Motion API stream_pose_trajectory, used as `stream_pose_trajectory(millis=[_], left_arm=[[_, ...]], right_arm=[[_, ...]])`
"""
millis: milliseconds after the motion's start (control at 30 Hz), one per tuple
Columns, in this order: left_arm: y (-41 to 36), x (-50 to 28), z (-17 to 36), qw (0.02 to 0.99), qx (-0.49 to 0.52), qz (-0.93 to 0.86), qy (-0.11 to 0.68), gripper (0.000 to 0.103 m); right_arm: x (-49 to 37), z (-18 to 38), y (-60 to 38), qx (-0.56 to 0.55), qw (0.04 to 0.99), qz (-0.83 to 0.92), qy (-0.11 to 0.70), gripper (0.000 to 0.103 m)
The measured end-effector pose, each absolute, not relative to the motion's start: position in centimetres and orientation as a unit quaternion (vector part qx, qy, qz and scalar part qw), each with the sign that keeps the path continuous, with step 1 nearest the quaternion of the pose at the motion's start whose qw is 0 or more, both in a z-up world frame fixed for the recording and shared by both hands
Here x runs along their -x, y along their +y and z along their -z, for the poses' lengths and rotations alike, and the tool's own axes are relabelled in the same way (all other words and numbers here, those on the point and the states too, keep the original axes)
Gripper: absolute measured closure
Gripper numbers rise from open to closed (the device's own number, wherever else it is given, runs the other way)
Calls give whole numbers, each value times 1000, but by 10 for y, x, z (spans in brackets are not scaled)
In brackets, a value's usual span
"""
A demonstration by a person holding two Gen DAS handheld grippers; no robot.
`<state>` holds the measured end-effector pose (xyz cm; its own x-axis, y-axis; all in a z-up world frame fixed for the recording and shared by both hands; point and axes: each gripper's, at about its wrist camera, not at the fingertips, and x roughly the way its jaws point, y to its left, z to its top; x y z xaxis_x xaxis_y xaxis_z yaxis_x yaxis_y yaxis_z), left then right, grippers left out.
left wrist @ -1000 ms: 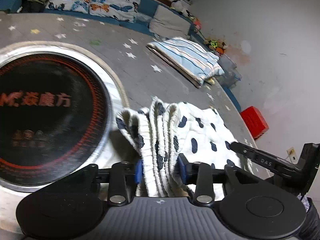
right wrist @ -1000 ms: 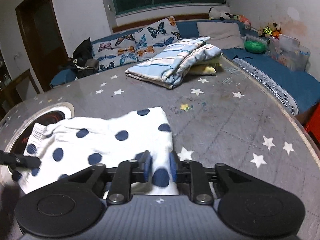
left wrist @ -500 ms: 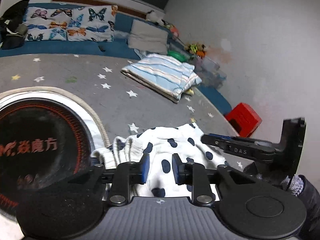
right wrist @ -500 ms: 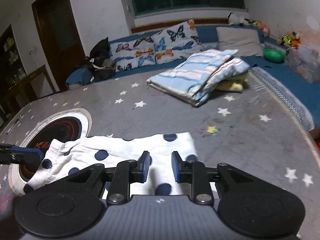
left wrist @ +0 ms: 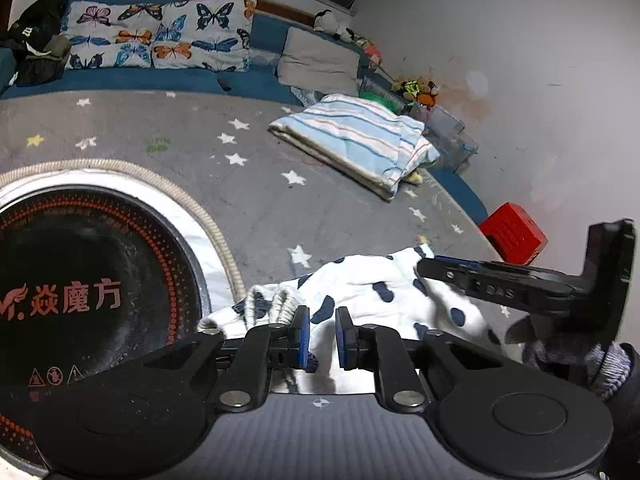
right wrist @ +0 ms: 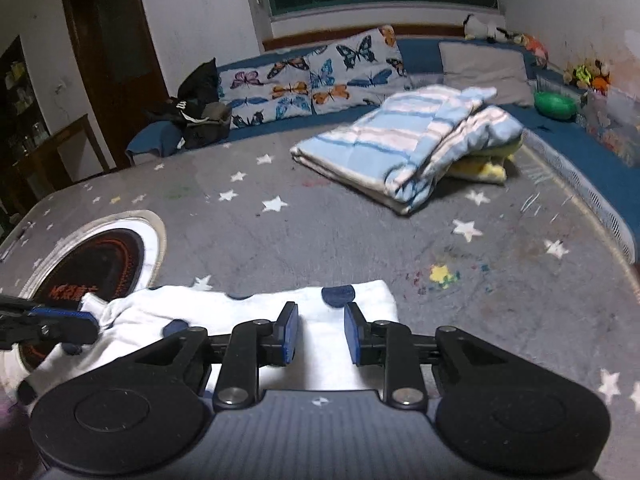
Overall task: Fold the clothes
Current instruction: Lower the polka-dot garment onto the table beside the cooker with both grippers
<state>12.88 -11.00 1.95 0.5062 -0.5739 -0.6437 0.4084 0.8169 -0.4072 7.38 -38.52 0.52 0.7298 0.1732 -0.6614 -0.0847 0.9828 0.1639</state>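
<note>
A white garment with navy dots point(left wrist: 380, 292) lies on the grey star-patterned table, its gathered waistband at the left. My left gripper point(left wrist: 322, 338) is above the waistband end, jaws a narrow gap apart with cloth showing between them. In the right wrist view the same garment point(right wrist: 320, 320) lies flat under my right gripper point(right wrist: 320, 338), whose jaws stand open above it, gripping nothing. The right gripper also shows in the left wrist view point(left wrist: 500, 284), over the garment's right end.
A round black induction hob point(left wrist: 80, 292) is set in the table left of the garment. A folded blue-striped blanket point(right wrist: 404, 148) lies at the far side. Butterfly cushions point(right wrist: 312, 76) and a blue bench run behind. A red box point(left wrist: 514, 232) sits past the table edge.
Both grippers lifted and pulled back from the garment. The right jaws opened wider and let the cloth lie flat. The left jaws closed from a wide bunch of waistband to a narrow gap.
</note>
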Motion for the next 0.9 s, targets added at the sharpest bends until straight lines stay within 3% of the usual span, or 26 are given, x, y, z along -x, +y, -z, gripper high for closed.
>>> stream_pose_trajectory(millis=[100, 200, 700, 900], left_arm=[[-113, -115, -28, 865, 94, 298, 393, 87], [-117, -101, -29, 861, 87, 312, 391, 87], [-112, -88, -15, 861, 86, 295, 406, 87], [-106, -78, -17, 861, 97, 289, 407, 87]], right_arm=[[-50, -19, -384, -51, 931, -82, 352, 75], [-21, -29, -380, -37, 933, -99, 345, 66], [58, -4, -370, -1, 929, -89, 359, 65], [58, -6, -373, -24, 939, -77, 333, 58]])
